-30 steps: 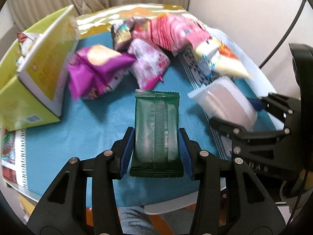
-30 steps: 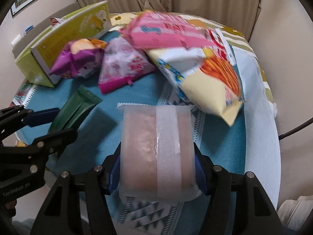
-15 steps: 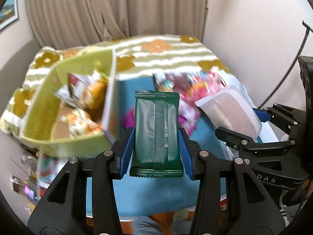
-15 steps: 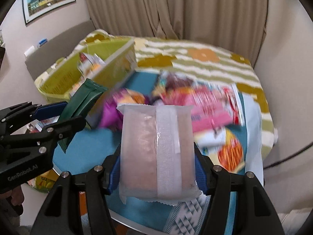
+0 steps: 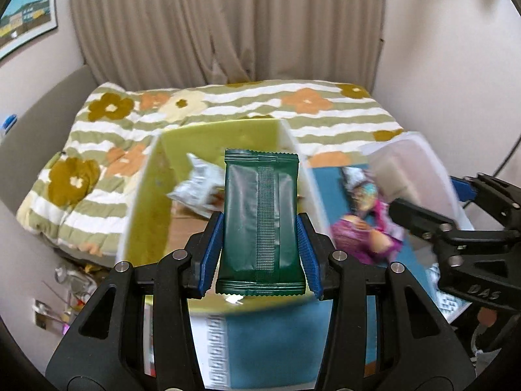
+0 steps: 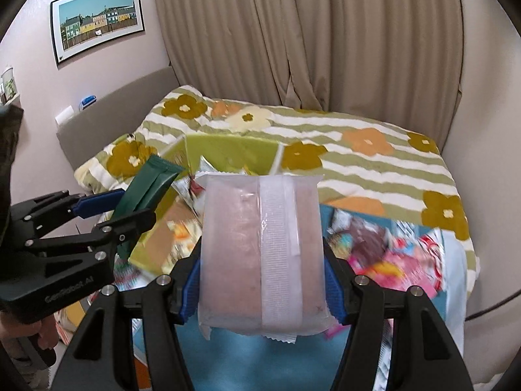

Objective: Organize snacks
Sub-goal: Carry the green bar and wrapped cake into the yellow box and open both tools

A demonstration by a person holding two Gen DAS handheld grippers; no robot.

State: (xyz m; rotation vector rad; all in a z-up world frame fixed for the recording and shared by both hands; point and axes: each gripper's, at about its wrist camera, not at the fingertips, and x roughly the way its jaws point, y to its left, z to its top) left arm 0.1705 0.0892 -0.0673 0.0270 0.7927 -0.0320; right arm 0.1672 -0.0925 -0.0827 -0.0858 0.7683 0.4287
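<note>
My left gripper (image 5: pixel 260 247) is shut on a dark green snack packet (image 5: pixel 260 224) and holds it upright over the open yellow-green box (image 5: pixel 146 195). A silver wrapper (image 5: pixel 198 185) lies inside the box. My right gripper (image 6: pixel 262 280) is shut on a frosted, pinkish snack pack (image 6: pixel 260 254), held in the air beside the box (image 6: pixel 228 153). The left gripper (image 6: pixel 107 208) with the green packet (image 6: pixel 146 182) shows at the left of the right wrist view. The right gripper (image 5: pixel 456 211) shows at the right of the left wrist view.
Several loose snack bags, a purple one (image 5: pixel 361 238) and pink ones (image 6: pixel 390 254) among them, lie on the blue tablecloth (image 5: pixel 276 335). A bed with a flowered, striped blanket (image 6: pixel 358 150) stands behind the table, with curtains (image 5: pixel 228 26) beyond it.
Both grippers have risen from low over the table and swung left toward the box, each keeping its packet. The box's open inside has come into view under the green packet.
</note>
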